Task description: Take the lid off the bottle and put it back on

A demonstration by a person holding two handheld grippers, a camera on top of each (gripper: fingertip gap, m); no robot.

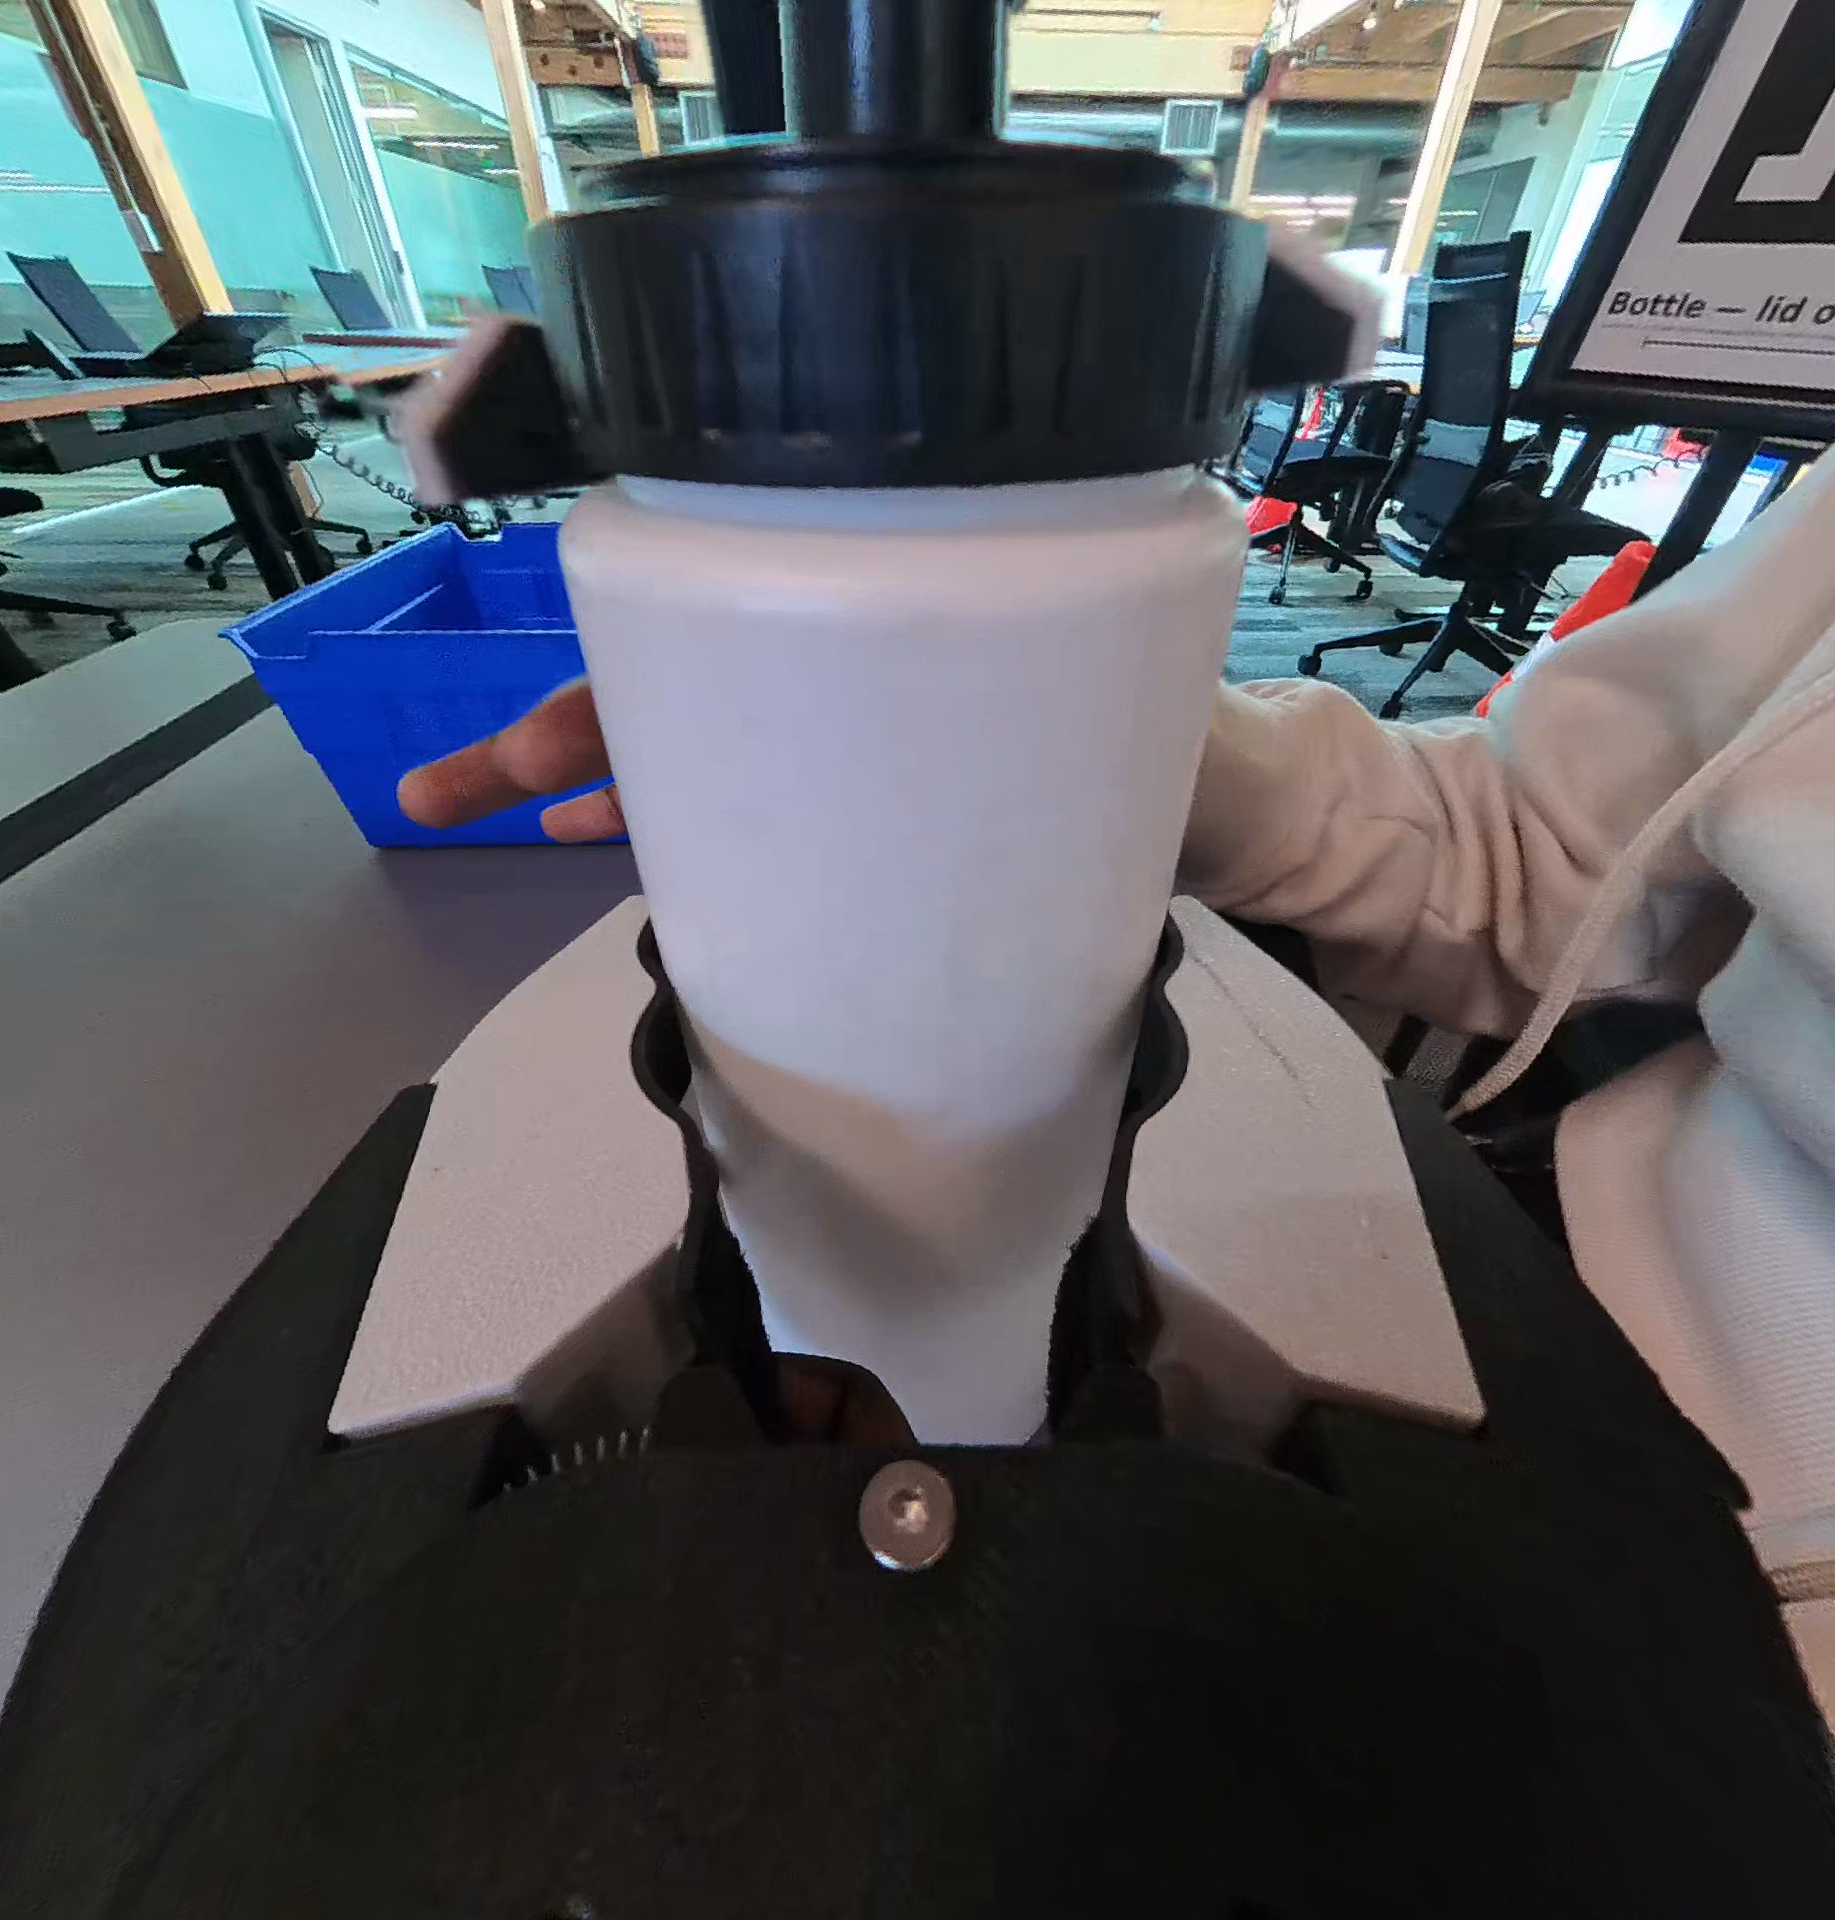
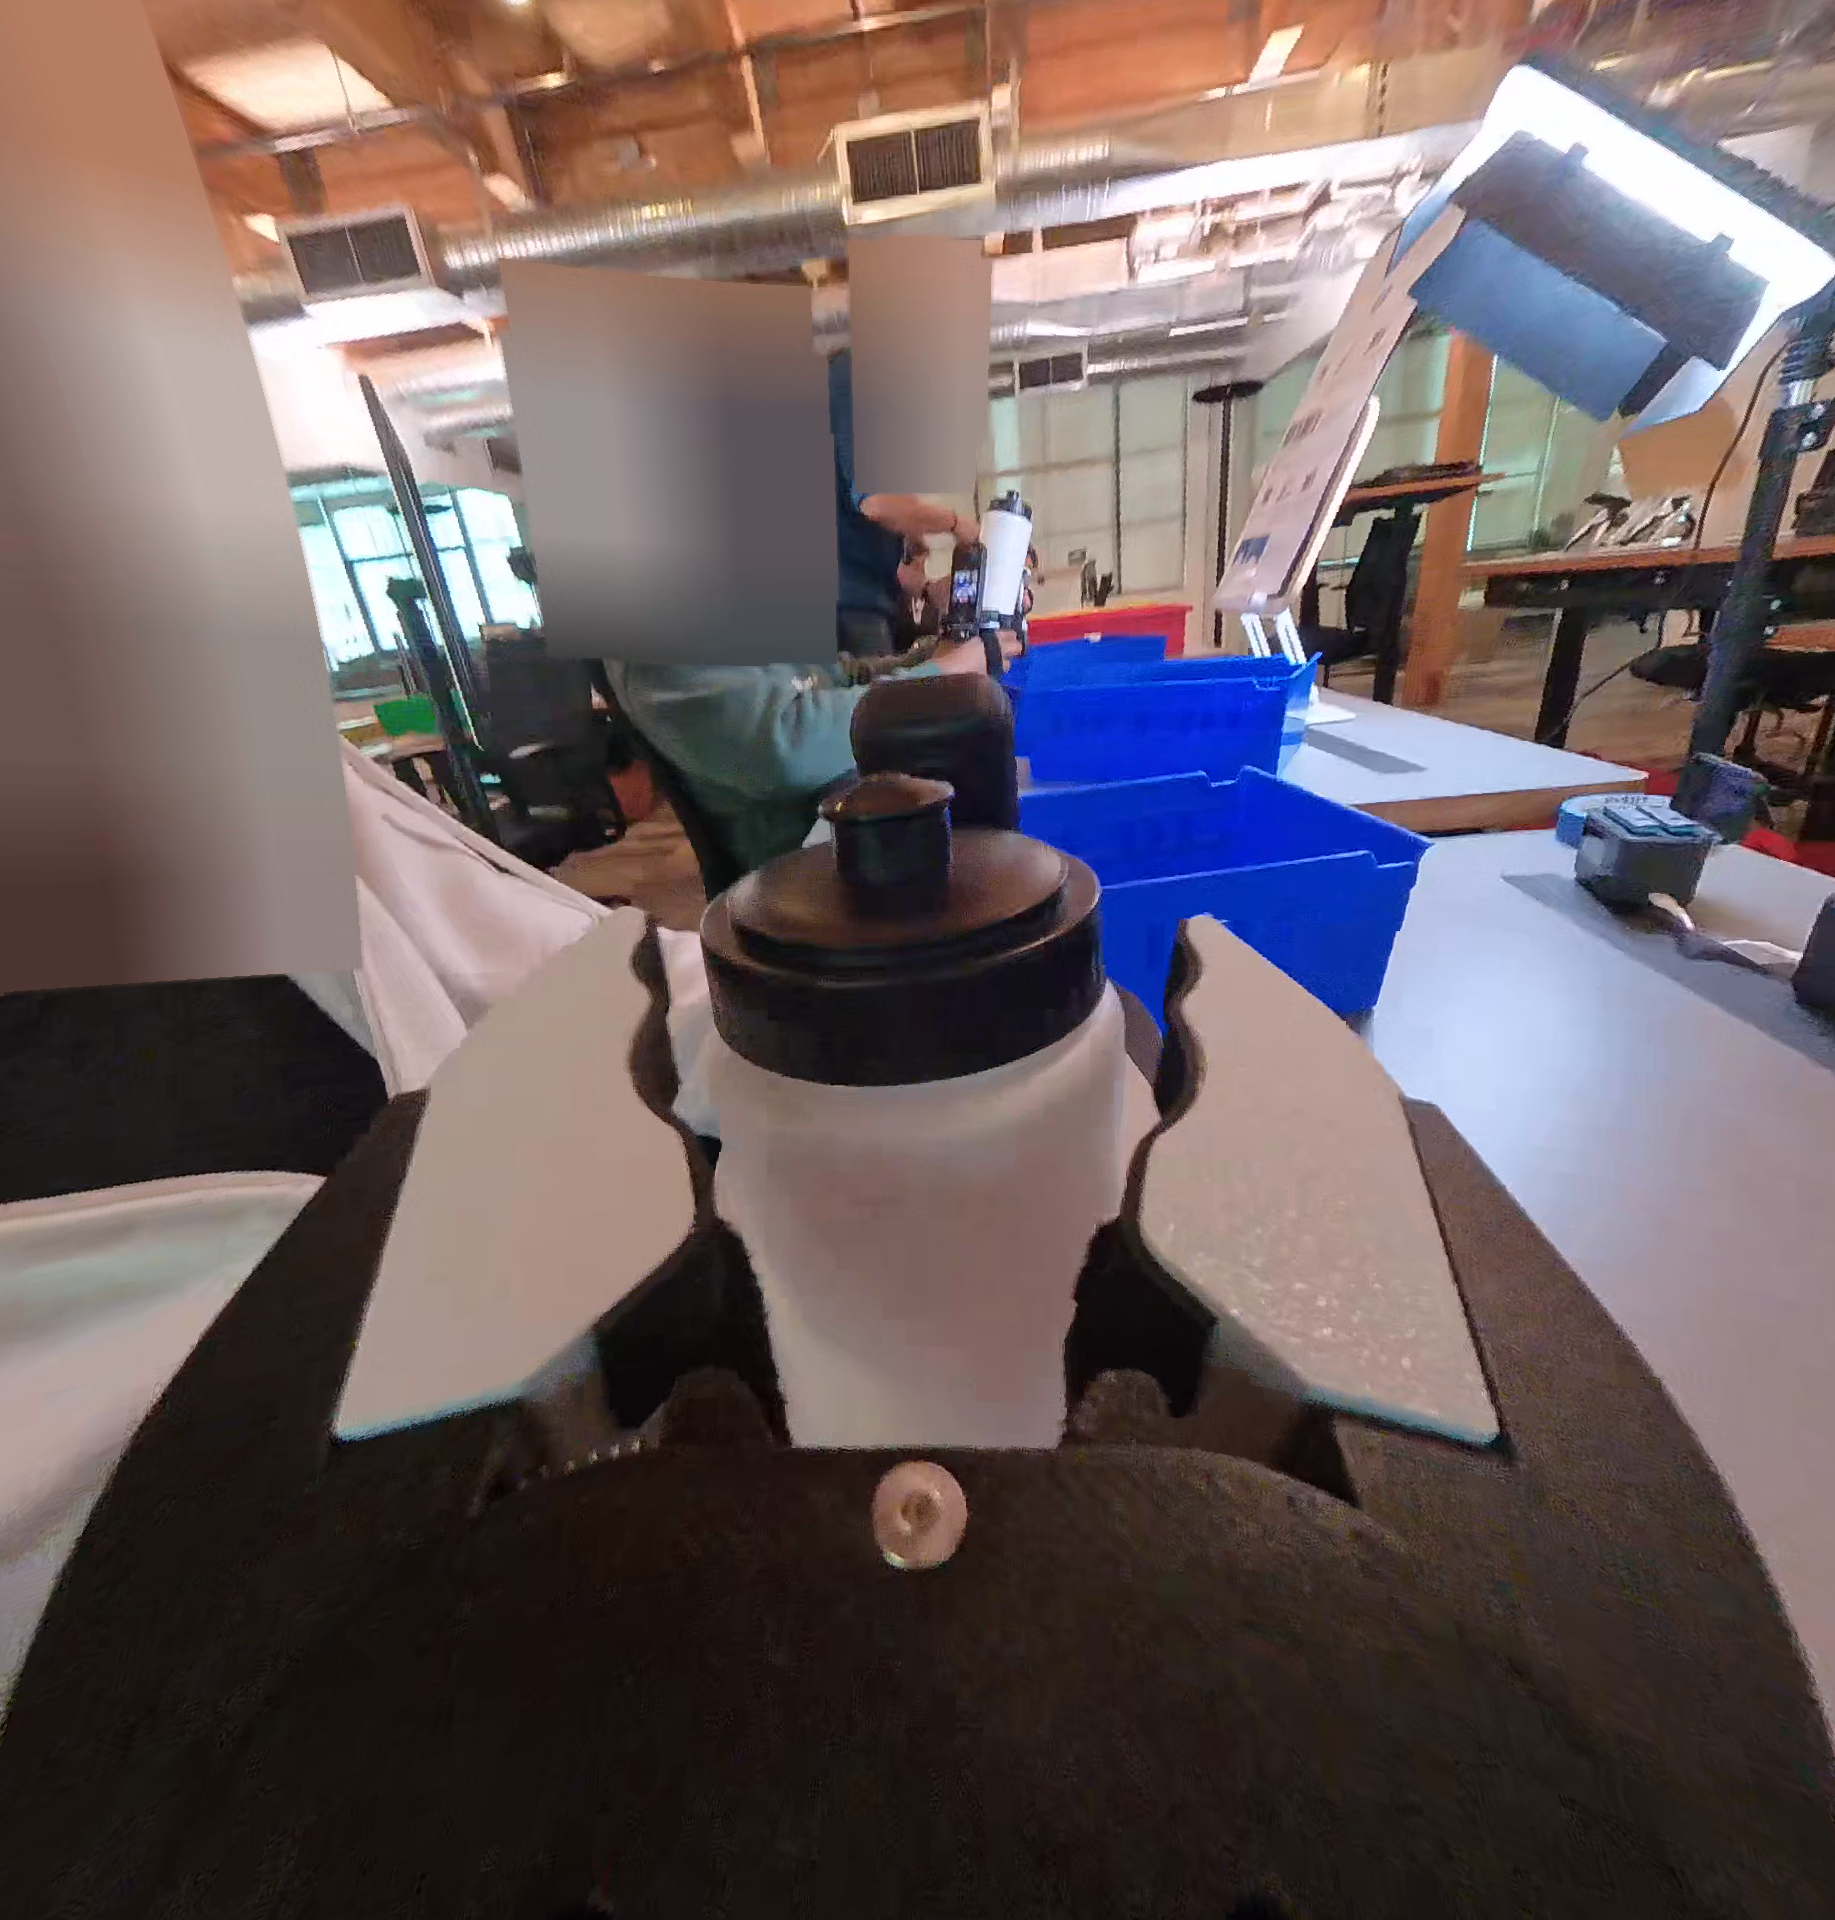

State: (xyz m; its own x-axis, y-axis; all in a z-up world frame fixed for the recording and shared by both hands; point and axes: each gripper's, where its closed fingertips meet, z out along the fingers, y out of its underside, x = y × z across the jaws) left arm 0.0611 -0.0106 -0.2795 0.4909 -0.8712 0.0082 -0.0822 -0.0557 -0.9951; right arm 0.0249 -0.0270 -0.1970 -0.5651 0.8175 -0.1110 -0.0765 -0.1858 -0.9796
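Bottle (image 1: 913, 831) and lid (image 1: 892, 343) are seen first in the left wrist view. The white body is held upright above the grey worktop (image 1: 165, 1039) and is clamped low down between the fingers of the left gripper (image 1: 908, 966), which are closed snugly onto it. The black ribbed lid is seated on the neck. At either side of its skirt the fingertips (image 1: 487, 405) of the right gripper (image 1: 892, 358) are pressed against the ribs. A hand (image 1: 508, 779) is seen just behind the bottle, and a blue bin (image 1: 425, 675) stands farther back on the worktop.

In the right wrist view the same lid (image 2: 902, 966) is framed between the right gripper's fingers (image 2: 539, 1174), which are drawn in around the lid and the bottle's shoulder. The grip is judged to be closed on the lid, though a thin gap cannot be ruled out from this angle.

Whether the lid is being loosened or tightened cannot be told. Either way, the step is best done with the body kept fixed by the left fingers while only the lid is turned. The right fingers should be kept level on the ribbed skirt, not on the spout, so that slipping is avoided. The turning axis should be kept in line with the neck, since a tilted lid is likely to bind or cross-thread. Squeeze on the soft body should be kept moderate.
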